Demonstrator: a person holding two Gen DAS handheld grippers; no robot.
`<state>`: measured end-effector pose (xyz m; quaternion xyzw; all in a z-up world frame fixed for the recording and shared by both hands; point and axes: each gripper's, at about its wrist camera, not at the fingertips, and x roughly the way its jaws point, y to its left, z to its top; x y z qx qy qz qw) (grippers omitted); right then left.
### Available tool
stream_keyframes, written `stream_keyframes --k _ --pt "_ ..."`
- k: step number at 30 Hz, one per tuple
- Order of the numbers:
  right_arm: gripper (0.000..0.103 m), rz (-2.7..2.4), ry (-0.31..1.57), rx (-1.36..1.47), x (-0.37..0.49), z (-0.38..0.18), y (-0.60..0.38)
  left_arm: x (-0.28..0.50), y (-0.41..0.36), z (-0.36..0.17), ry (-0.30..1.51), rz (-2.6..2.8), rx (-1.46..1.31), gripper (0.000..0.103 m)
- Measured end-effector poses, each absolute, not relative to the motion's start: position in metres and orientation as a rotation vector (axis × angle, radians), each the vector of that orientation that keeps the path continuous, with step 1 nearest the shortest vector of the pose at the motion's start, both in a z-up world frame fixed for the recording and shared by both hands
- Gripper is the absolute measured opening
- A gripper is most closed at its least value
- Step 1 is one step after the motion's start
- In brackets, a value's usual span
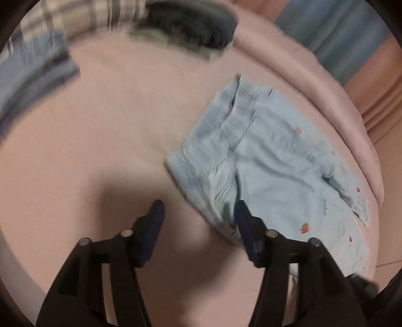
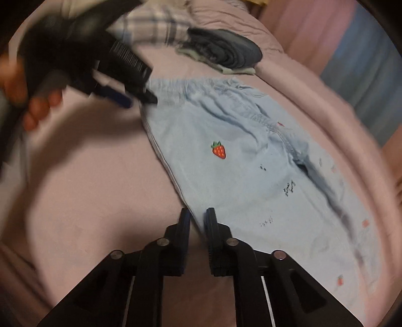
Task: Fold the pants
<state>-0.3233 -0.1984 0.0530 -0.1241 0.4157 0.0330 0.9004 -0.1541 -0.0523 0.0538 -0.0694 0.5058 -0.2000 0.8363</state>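
Right gripper (image 2: 197, 216): nearest item in right wrist view. Jaws nearly pressed together, pinching the near side edge of the pants (image 2: 251, 163); fabric edge runs up between the two pads.

Left gripper (image 1: 198, 208): jaws spread, nothing between them, bed cover visible through the gap. Its right pad sits over the near corner of the pants (image 1: 271, 163) by the waistband; contact can't be confirmed, frame blurred. In right wrist view same gripper (image 2: 140, 99) appears at the far left corner of the pants, at the waistband end, carried by a hand (image 2: 32, 108), fingers wrapped round the handle.

Pants: light blue denim, lying mostly flat on the bed (image 2: 88, 176), pink cover. Waistband at far end, legs run toward the near right edge of the bed. Creases along the centre seam. Strawberry patch (image 2: 219, 150) on the near leg; smaller red marks and dark stitching further along, too small to read.

Beyond the pants, toward the far edge of the bed: stack of dark folded clothes (image 2: 226, 52), apart from the waistband. Plaid cloth (image 2: 155, 22) just behind it. Blurred blue garment (image 1: 37, 73) at far left in left wrist view.
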Motion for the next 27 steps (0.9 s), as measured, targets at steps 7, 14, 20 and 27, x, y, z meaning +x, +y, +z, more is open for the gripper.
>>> stream_keyframes --k 7,14,20,27 --pt "0.026 -0.12 0.952 -0.065 -0.318 0.044 -0.269 -0.149 -0.113 0.059 0.97 -0.638 0.053 0.059" --pt "0.027 0.036 1.102 0.05 -0.344 0.035 -0.292 -0.164 -0.12 0.021 1.004 -0.764 0.361 0.06" --pt "0.04 -0.026 0.963 0.124 -0.301 0.073 -0.359 -0.096 -0.131 0.058 0.964 -0.8 0.237 0.075" --pt "0.055 -0.041 0.952 0.088 -0.191 0.084 -0.428 0.013 -0.194 0.062 0.947 -0.765 0.273 0.076"
